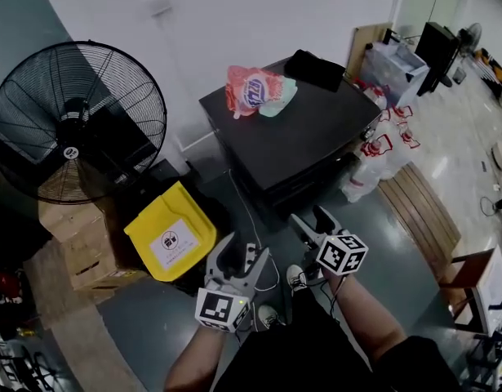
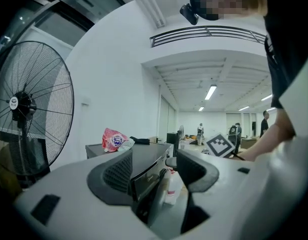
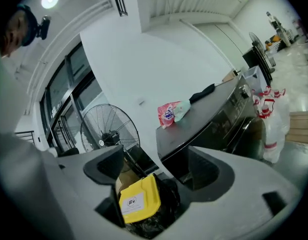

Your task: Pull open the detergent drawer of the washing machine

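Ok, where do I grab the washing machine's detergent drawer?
Grip the drawer front, apparently the rectangular panel topping the washing machine's front face at its near corner. Come level from the front with the open left tool, which faces it. Its pull recess isn't visible.

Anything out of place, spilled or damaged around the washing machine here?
Nothing spilled or damaged shows. A crumpled red bag lies loose on top of the washing machine, and white jugs crowd against its side. That is clutter, not a fault.
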Action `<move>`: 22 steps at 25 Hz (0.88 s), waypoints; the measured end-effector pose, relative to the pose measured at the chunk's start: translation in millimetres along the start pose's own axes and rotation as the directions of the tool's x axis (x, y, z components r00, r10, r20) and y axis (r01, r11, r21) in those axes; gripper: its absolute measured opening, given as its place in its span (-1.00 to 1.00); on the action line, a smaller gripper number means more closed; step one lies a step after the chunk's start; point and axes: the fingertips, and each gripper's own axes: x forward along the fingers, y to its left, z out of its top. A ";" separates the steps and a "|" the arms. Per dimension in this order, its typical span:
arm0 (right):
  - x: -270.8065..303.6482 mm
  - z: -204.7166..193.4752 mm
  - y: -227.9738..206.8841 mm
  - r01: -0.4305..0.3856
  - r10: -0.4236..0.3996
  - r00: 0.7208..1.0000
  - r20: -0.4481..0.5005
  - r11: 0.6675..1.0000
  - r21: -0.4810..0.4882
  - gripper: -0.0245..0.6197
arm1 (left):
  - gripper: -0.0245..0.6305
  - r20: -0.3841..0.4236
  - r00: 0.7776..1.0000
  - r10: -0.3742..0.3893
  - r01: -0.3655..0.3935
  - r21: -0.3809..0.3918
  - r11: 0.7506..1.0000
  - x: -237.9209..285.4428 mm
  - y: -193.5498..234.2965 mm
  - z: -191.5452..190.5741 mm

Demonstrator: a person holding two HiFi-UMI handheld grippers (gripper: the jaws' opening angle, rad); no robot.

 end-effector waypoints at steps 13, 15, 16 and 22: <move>62.4 -19.4 -84.5 0.024 0.005 0.996 -0.094 0.951 0.310 0.37 | -0.15 -0.057 0.998 0.012 -0.013 -0.017 1.000 79.7 6.3 -24.6; 68.9 -21.2 -90.9 0.009 0.028 0.995 -0.097 0.935 0.356 0.37 | -0.15 -0.068 0.998 0.009 -0.010 -0.017 1.000 88.6 5.2 -29.3; 72.7 -22.5 -93.8 -0.001 0.041 0.994 -0.098 0.926 0.378 0.37 | -0.15 -0.071 0.997 0.004 -0.005 -0.015 1.000 92.6 4.9 -32.8; 94.4 -34.9 -114.9 -0.021 0.083 0.993 -0.089 0.835 0.550 0.38 | -0.15 -0.091 0.996 0.016 -0.018 -0.021 1.000 113.0 10.4 -37.6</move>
